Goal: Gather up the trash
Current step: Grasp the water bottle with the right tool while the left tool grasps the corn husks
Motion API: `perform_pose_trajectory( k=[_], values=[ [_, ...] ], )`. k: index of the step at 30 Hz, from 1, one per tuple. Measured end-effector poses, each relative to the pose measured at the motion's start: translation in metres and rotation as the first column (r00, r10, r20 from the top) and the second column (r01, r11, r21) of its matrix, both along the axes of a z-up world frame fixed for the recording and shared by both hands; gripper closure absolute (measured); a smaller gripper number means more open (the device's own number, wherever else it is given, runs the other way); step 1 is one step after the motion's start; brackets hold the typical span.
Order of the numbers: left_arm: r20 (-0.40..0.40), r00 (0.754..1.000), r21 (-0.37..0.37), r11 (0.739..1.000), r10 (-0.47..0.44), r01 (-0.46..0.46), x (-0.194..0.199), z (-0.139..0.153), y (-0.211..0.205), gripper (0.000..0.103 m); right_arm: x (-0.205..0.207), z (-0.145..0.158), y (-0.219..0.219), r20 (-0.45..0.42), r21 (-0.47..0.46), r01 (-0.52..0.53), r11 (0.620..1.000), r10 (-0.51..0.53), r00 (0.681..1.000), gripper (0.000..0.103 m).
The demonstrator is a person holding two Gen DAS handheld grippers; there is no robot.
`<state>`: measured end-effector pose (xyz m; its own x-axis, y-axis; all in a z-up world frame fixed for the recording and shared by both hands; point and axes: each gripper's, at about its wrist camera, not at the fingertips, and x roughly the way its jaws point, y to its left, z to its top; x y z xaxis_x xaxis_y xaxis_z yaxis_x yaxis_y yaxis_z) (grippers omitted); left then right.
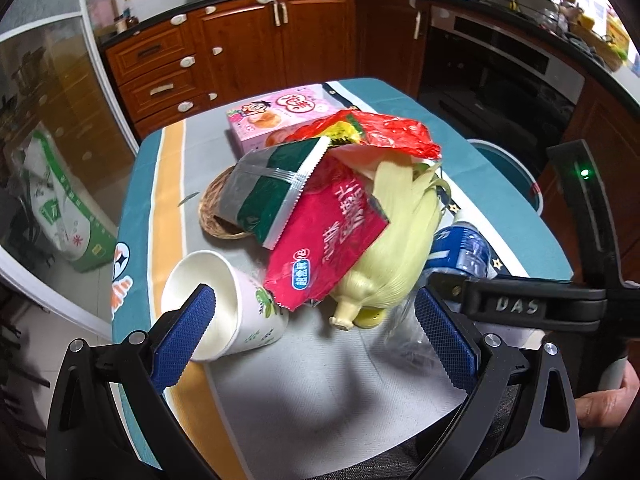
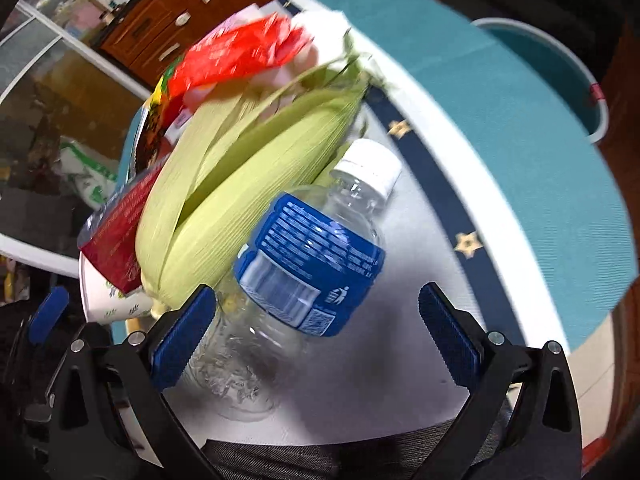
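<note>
While I look through the left wrist view, my left gripper [image 1: 316,334] sits at the bottom of the frame with its jaws spread wide, holding nothing. A paper cup [image 1: 224,306] lies on its side at lower left, its rim just beside the left finger. At centre the trash is heaped on the table [image 1: 320,380]: a red packet [image 1: 324,240] leans on a corn cob [image 1: 394,248], a green packet [image 1: 276,188] lies over a woven coaster [image 1: 218,210], and a pink box [image 1: 280,116] with a crumpled red wrapper [image 1: 384,132] sits behind. A bottle [image 1: 460,250] shows at right, where the right gripper's black body reaches in. A teal bin [image 1: 508,176] stands past the table's right edge.

Through the right wrist view, which is blurred, my right gripper [image 2: 318,332] also has its jaws wide apart, empty. The bottle [image 2: 308,268] lies between the fingers, cap toward upper right, against the cob [image 2: 224,200]. The bin [image 2: 560,68] is at upper right.
</note>
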<state>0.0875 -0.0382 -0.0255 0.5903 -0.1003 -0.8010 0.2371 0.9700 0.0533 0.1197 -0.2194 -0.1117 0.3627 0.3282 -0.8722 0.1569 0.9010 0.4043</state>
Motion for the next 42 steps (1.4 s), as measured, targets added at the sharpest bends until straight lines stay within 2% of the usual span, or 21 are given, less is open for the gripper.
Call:
perform_pose_trajectory(
  k=[2, 3, 8, 11, 14, 15, 17, 18, 21, 26, 27, 29, 30, 33, 35, 36, 38, 39, 40, 41, 42],
  values=[
    [-0.01, 1.0, 0.006, 1.0, -0.008, 0.008, 0.001, -0.001, -0.003, 0.003, -0.001, -0.003, 0.0, 0.01, 0.062, -0.033, 0.997, 0.033, 0.999, 0.031],
    [-0.016, 1.0, 0.012, 1.0, -0.016, 0.017, 0.001, -0.002, -0.005, 0.003, -0.003, -0.003, -0.001, 0.01, 0.073, -0.04, 0.997, 0.04, 0.999, 0.033],
    [-0.055, 0.993, -0.016, 0.994, -0.106, 0.105, -0.001, -0.001, -0.021, 0.003, -0.018, 0.008, -0.015, 0.028, -0.038, -0.076, 0.996, 0.077, 0.997, 0.034],
    [-0.101, 0.966, -0.054, 0.971, -0.237, 0.233, -0.003, 0.001, -0.051, 0.003, -0.024, 0.014, -0.034, 0.049, -0.149, -0.058, 0.987, 0.066, 0.997, 0.034],
    [-0.121, 0.937, 0.001, 0.943, -0.329, 0.331, -0.001, -0.001, -0.086, 0.008, -0.03, 0.014, -0.054, 0.044, -0.161, -0.036, 0.986, 0.043, 0.998, 0.036],
    [-0.129, 0.925, 0.046, 0.929, -0.358, 0.366, 0.004, -0.004, -0.101, 0.008, -0.029, 0.013, -0.061, 0.043, -0.163, -0.028, 0.986, 0.036, 0.998, 0.036],
    [-0.132, 0.927, 0.12, 0.922, -0.352, 0.368, 0.015, -0.01, -0.112, 0.008, -0.03, 0.012, -0.073, 0.044, -0.15, -0.016, 0.989, 0.023, 0.999, 0.036],
    [-0.16, 0.926, 0.153, 0.919, -0.341, 0.364, 0.026, -0.017, -0.116, 0.008, -0.031, 0.012, -0.076, 0.044, -0.144, -0.014, 0.989, 0.02, 0.999, 0.036],
    [-0.232, 0.926, 0.187, 0.92, -0.298, 0.344, 0.051, -0.035, -0.113, 0.008, -0.033, 0.012, -0.081, 0.053, -0.14, -0.023, 0.99, 0.03, 0.998, 0.036],
    [-0.247, 0.935, 0.289, 0.901, -0.255, 0.322, 0.061, -0.053, -0.107, 0.01, -0.032, 0.011, -0.08, 0.061, -0.136, -0.049, 0.989, 0.058, 0.996, 0.036],
    [-0.248, 0.94, 0.303, 0.902, -0.236, 0.307, 0.064, -0.057, -0.104, 0.014, -0.032, 0.011, -0.081, 0.061, -0.131, -0.051, 0.99, 0.059, 0.996, 0.036],
    [-0.25, 0.943, 0.319, 0.9, -0.222, 0.296, 0.064, -0.06, -0.099, 0.05, -0.032, 0.011, -0.082, 0.064, -0.121, -0.054, 0.991, 0.062, 0.996, 0.036],
    [-0.257, 0.94, 0.311, 0.901, -0.226, 0.302, 0.062, -0.059, -0.099, 0.051, -0.031, 0.011, -0.082, 0.066, -0.123, -0.056, 0.991, 0.064, 0.996, 0.036],
    [-0.27, 0.926, 0.296, 0.892, -0.264, 0.341, 0.053, -0.054, -0.106, 0.064, -0.034, 0.012, -0.081, 0.076, -0.128, -0.062, 0.99, 0.072, 0.994, 0.036],
    [-0.286, 0.911, 0.277, 0.884, -0.298, 0.376, 0.046, -0.053, -0.113, 0.064, -0.036, 0.012, -0.083, 0.075, -0.116, -0.067, 0.991, 0.076, 0.994, 0.036],
    [-0.285, 0.908, 0.304, 0.869, -0.308, 0.39, 0.041, -0.053, -0.117, 0.061, -0.037, 0.011, -0.084, 0.073, -0.114, -0.069, 0.991, 0.078, 0.994, 0.036],
    [-0.291, 0.903, 0.339, 0.848, -0.317, 0.407, 0.04, -0.057, -0.123, 0.038, -0.037, 0.011, -0.085, 0.072, -0.108, -0.065, 0.992, 0.073, 0.995, 0.036],
    [-0.297, 0.902, 0.362, 0.837, -0.314, 0.411, 0.041, -0.063, -0.127, 0.036, -0.036, 0.012, -0.084, 0.072, -0.111, -0.066, 0.992, 0.074, 0.995, 0.036],
    [-0.296, 0.904, 0.376, 0.833, -0.307, 0.406, 0.042, -0.066, -0.129, 0.036, -0.036, 0.012, -0.084, 0.073, -0.114, -0.065, 0.991, 0.074, 0.995, 0.036],
    [-0.29, 0.908, 0.377, 0.835, -0.304, 0.4, 0.043, -0.068, -0.13, 0.041, -0.036, 0.013, -0.084, 0.073, -0.109, -0.06, 0.992, 0.068, 0.995, 0.037],
    [-0.274, 0.913, 0.371, 0.842, -0.303, 0.391, 0.041, -0.066, -0.131, 0.052, -0.036, 0.013, -0.085, 0.074, -0.1, -0.056, 0.993, 0.063, 0.995, 0.037]
  ],
)
